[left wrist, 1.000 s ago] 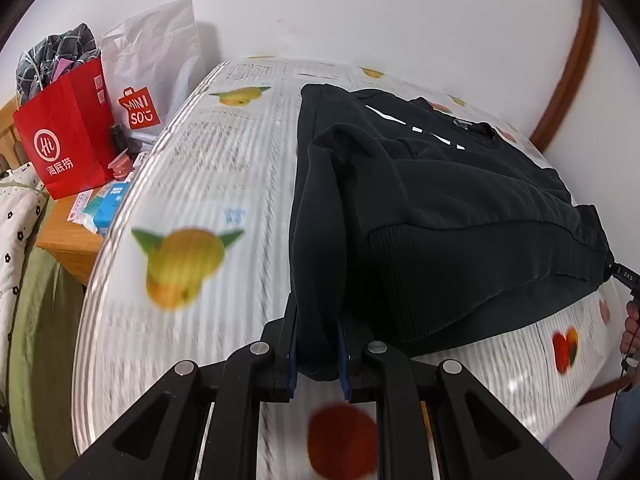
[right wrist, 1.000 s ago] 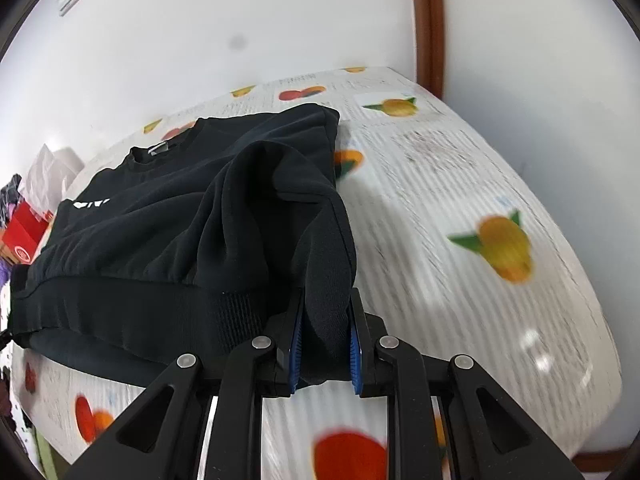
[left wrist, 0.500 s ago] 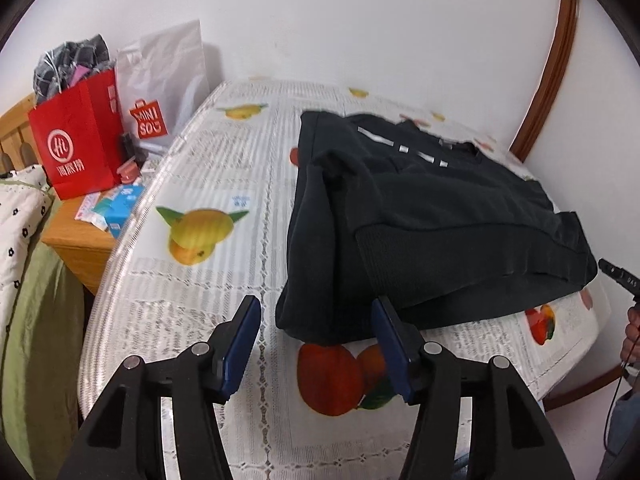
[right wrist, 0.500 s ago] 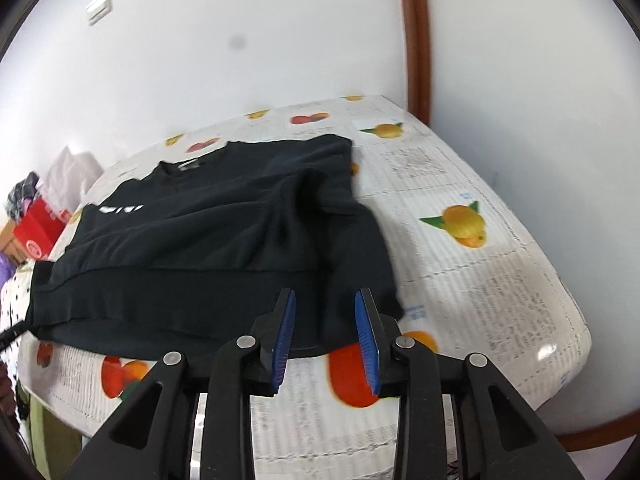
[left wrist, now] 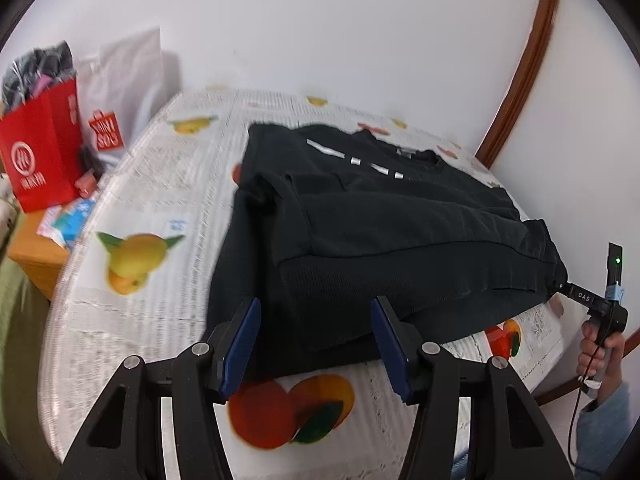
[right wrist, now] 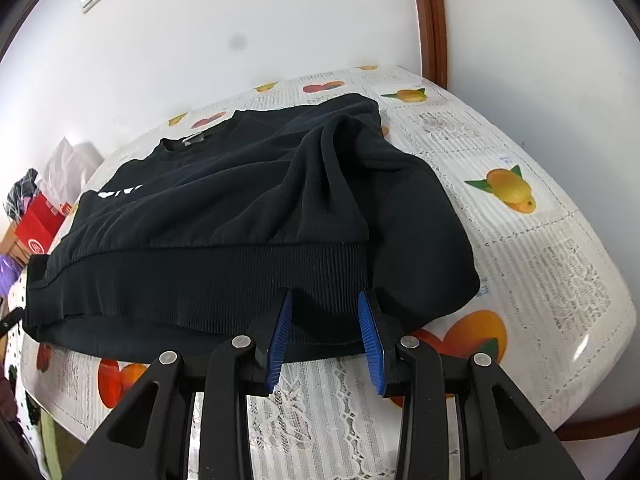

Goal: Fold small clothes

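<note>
A black sweatshirt (left wrist: 384,216) lies flat on the fruit-print tablecloth (left wrist: 140,208), collar at the far side, ribbed hem toward me, both sleeves folded down along its sides. My left gripper (left wrist: 316,312) is open and empty, just above the hem's left end. My right gripper (right wrist: 325,306) is open and empty, its blue pads at the ribbed hem (right wrist: 224,276) near the sweatshirt's (right wrist: 256,188) right end. The right gripper's handle and the hand holding it (left wrist: 600,320) show at the right edge of the left wrist view.
A red paper bag (left wrist: 40,152) and a white MINISO bag (left wrist: 120,96) stand on a wooden side table left of the table. A white wall runs behind, with a brown frame (right wrist: 430,20) at the right. The table edge (right wrist: 600,412) curves close in front.
Both grippers let go of the sleeve ends they held a second ago, opened, and drew back slightly. The sleeves now lie flat along the sweatshirt's sides.
</note>
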Action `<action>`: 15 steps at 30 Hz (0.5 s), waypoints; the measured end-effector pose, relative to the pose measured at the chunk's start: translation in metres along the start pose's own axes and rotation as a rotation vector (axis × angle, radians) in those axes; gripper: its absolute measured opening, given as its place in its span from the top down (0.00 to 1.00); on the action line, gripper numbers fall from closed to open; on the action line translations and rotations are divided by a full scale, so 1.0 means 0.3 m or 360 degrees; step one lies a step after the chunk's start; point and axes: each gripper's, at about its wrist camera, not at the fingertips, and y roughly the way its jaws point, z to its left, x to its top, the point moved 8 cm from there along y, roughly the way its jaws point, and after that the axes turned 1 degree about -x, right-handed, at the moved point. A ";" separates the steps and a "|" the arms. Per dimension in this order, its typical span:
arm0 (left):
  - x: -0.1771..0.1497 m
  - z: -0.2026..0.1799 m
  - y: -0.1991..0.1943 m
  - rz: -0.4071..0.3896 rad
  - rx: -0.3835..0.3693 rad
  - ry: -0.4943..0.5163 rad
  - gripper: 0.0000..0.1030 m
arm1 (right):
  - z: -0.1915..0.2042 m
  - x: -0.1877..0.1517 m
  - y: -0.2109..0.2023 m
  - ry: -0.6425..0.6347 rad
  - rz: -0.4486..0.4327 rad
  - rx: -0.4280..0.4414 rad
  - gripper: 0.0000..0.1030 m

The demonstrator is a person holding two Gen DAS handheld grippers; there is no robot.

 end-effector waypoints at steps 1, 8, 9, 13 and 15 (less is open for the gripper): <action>-0.002 0.001 0.017 0.0017 0.0007 -0.0004 0.48 | 0.003 0.000 0.003 0.0000 0.0000 0.0001 0.67; 0.012 -0.001 0.094 0.0082 -0.0045 -0.0056 0.85 | 0.018 0.021 0.012 -0.0050 -0.0032 -0.0038 0.94; 0.025 -0.014 0.079 0.0055 -0.0070 -0.0029 0.89 | 0.019 0.029 0.001 -0.0054 -0.0051 -0.0017 0.95; 0.086 -0.046 0.023 -0.0042 -0.0106 0.0023 0.89 | 0.021 0.093 -0.060 -0.0036 -0.0171 0.0041 0.96; 0.128 -0.061 0.004 -0.0080 -0.0121 0.0031 0.89 | 0.030 0.146 -0.094 -0.0012 -0.0227 0.0086 0.96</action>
